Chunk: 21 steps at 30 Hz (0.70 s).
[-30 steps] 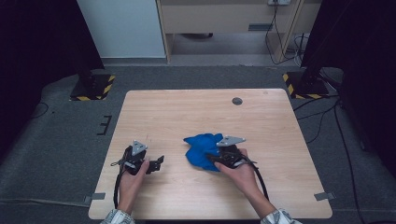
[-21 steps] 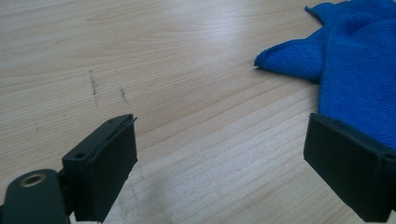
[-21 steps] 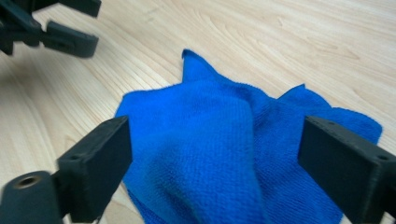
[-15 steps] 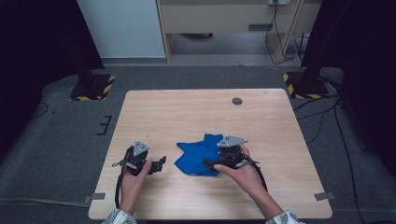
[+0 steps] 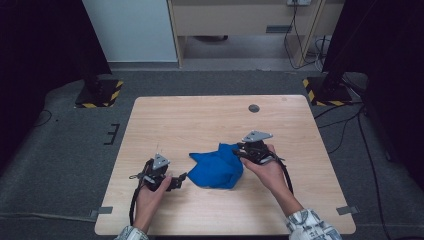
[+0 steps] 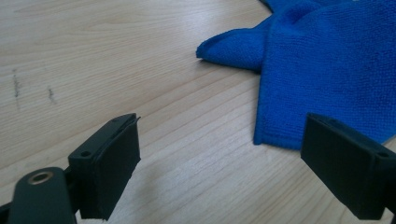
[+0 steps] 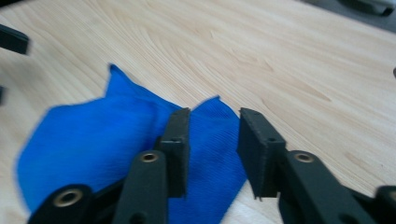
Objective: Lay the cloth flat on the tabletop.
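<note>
— Blue cloth [image 5: 217,167]: crumpled, table [image 5: 200,120] centre-front. Tongs?
— Left gripper [image 5: 176,181] wide open beside its corner; right gripper [image 5: 239,151] parted over the far edge, holding nothing. Pinch your corners squarely.

Our left gripper [image 5: 181,179] low over the table, jaws spread wide, our right gripper [image 5: 242,150] jaws parted, both forearms extended forward

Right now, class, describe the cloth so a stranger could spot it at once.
Find the pale wooden table. Near its front edge, between the left gripper and right gripper, lies a crumpled blue cloth. It is the table's sole soft, brightly coloured thing.
</note>
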Each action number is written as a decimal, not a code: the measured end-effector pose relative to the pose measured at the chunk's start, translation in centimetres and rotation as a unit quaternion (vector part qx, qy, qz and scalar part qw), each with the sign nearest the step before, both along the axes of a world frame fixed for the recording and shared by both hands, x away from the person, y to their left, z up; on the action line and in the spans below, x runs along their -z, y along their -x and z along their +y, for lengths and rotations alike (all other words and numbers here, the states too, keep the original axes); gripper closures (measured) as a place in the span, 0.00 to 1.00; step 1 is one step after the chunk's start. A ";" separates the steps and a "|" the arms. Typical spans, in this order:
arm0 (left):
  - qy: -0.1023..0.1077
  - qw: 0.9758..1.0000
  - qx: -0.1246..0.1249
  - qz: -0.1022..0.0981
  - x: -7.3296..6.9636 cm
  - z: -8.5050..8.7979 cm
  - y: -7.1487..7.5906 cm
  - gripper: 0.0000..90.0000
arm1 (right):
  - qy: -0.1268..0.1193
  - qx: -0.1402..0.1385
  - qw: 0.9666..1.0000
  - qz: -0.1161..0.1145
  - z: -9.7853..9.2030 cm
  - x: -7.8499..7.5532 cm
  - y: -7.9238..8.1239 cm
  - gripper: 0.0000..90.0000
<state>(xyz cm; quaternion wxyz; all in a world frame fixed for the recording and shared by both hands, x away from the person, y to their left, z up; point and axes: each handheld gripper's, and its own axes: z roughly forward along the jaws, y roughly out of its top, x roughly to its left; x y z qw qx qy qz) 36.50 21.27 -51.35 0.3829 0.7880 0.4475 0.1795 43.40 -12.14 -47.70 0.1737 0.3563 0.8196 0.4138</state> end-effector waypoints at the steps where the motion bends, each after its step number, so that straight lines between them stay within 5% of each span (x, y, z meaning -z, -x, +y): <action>1: -0.003 1.000 0.002 -0.003 0.0 -0.2 0.0 0.13 | 0.012 -0.002 1.000 0.010 0.2 0.9 -0.7 0.73; 6: -0.021 1.000 0.019 0.002 0.7 -1.3 0.0 0.13 | 0.029 -0.005 0.999 0.033 1.1 2.7 -1.3 0.54; 8: -0.022 0.999 0.025 0.001 0.8 -1.6 0.0 0.10 | 0.041 -0.005 0.998 0.038 1.6 3.4 -1.4 0.54; 11: -0.033 0.999 0.031 0.003 1.0 -2.1 0.0 0.10 | 0.048 -0.018 0.997 0.055 1.9 4.1 -1.5 0.63; 16: -0.041 0.998 0.042 0.024 1.8 -2.4 -0.3 0.18 | 0.036 -0.025 0.997 0.067 1.3 4.7 -1.3 0.96; 21: -0.041 0.998 0.050 0.020 1.8 -2.5 -0.2 0.27 | 0.033 -0.023 0.997 0.062 0.7 4.5 -0.8 1.00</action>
